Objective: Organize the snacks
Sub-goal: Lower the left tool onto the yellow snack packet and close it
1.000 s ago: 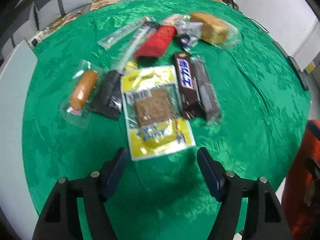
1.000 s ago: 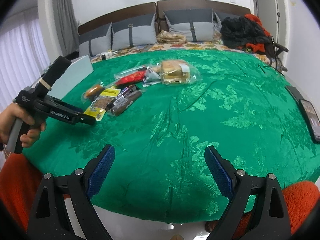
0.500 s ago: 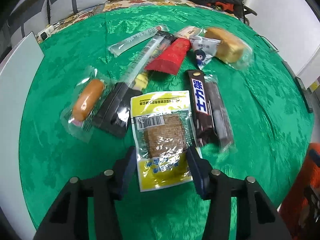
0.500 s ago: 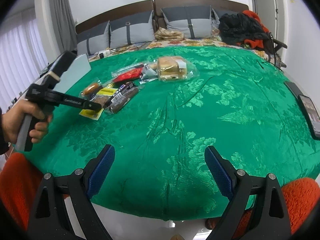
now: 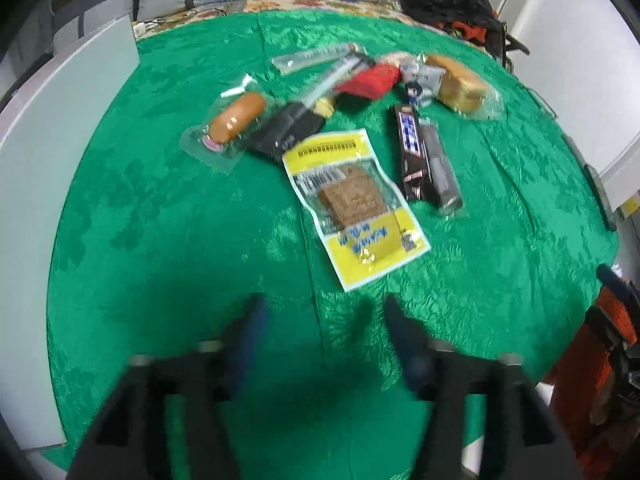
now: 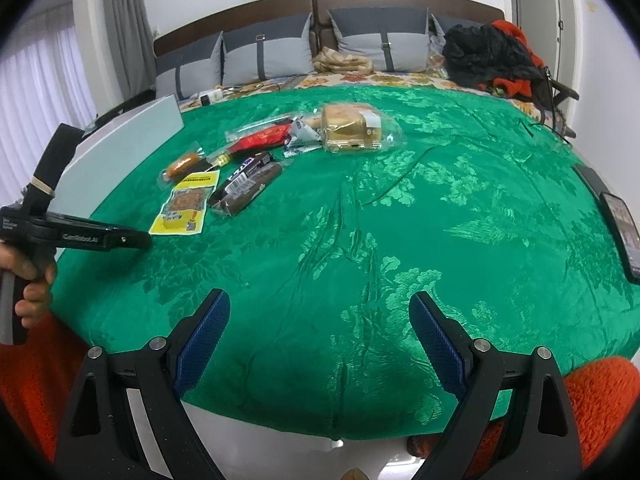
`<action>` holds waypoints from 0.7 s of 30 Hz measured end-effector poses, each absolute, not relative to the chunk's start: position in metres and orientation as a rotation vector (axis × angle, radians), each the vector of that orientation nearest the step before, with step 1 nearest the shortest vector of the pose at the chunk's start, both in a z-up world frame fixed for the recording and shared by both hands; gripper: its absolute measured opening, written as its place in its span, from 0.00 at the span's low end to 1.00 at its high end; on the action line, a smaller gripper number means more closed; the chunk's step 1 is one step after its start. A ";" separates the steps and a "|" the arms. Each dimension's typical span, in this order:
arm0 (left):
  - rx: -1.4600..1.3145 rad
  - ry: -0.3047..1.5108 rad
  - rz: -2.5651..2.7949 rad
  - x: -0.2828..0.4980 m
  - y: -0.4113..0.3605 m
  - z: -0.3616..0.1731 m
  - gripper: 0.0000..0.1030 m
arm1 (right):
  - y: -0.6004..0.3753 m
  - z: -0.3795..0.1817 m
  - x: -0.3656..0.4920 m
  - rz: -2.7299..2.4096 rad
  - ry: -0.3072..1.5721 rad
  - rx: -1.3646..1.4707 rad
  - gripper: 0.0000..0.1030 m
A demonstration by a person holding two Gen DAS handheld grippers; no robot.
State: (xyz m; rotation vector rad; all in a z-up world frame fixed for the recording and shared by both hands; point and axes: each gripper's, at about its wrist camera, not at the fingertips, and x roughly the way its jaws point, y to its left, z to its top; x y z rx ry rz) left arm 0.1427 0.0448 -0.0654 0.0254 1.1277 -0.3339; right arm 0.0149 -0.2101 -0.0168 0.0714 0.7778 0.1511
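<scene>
- Left wrist view shows your left gripper [image 5: 322,320] blurred, jaws apart and holding nothing, hovering over bare green cloth [image 5: 160,220] just short of a yellow packet [image 5: 354,206].
- That yellow packet, with a brown square biscuit visible through its window, lies flat and skewed, its near corner pointing between your jaws but not touching them.
- Beyond it, the other snacks lie in a loose jumble: a sausage in clear wrap [image 5: 236,118] to the left, a black packet [image 5: 286,130] beside it, 2 dark chocolate bars [image 5: 426,158] side by side to the right, a red packet [image 5: 370,82] farther back, and a bagged bread loaf [image 5: 460,86] at the far right.
- Right wrist view shows your right gripper [image 6: 318,328] wide open and empty, low at the near edge of the bed, well apart from the snacks.
- A grey board [image 6: 124,148] stands at the left edge of the cloth.
- Judging by the heap, sorting has barely begun: nothing looks grouped or lined up, and every snack is left to place.
</scene>
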 end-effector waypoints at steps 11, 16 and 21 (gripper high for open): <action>0.061 1.196 -0.229 0.196 -0.002 -0.074 0.69 | -0.210 -0.021 0.016 0.145 0.797 0.078 0.90; 0.063 1.160 -0.135 0.201 -0.006 -0.077 0.74 | -0.213 -0.022 0.015 0.141 0.805 0.087 0.90; 0.071 1.173 -0.133 0.195 0.024 -0.078 0.75 | -0.224 -0.024 0.019 0.122 0.824 0.141 0.90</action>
